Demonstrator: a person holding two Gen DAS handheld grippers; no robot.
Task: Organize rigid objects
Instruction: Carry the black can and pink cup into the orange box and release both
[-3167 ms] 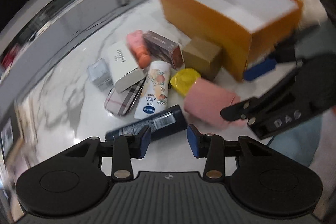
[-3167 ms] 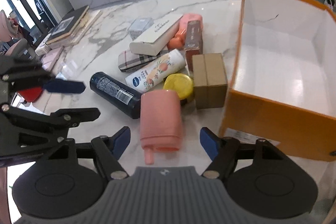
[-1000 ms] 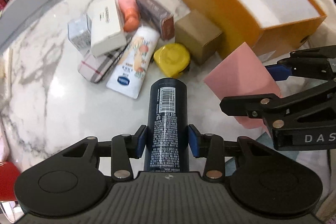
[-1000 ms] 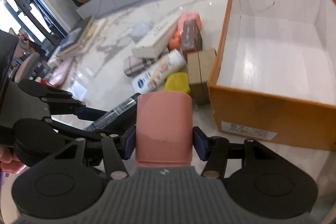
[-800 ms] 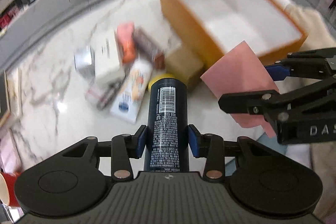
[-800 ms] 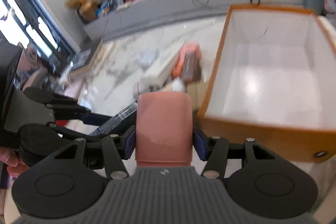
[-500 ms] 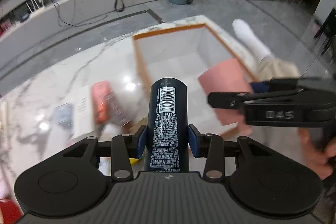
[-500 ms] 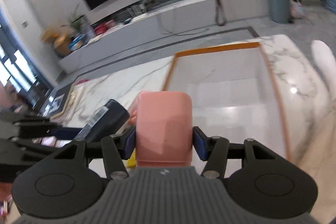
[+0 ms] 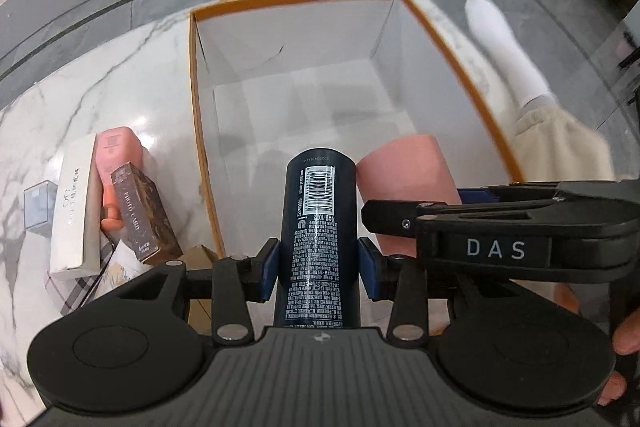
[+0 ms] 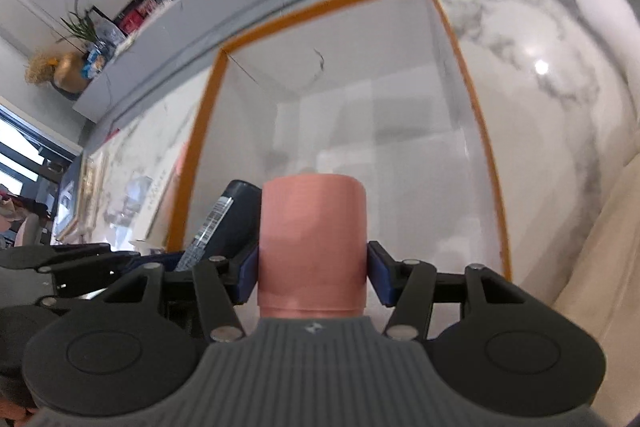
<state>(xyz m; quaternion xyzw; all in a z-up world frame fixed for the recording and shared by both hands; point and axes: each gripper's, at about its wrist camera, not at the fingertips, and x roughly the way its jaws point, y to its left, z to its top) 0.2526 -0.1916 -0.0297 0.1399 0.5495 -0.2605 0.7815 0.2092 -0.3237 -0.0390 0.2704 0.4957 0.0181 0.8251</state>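
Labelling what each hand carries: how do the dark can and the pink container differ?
The dark can is navy, glossy, with a barcode and fine print; the pink container is plain and matte. The can sits in the left gripper, the container in the right gripper. The can looks slimmer, the container wider. Both are clamped between blue pads over the empty orange box.
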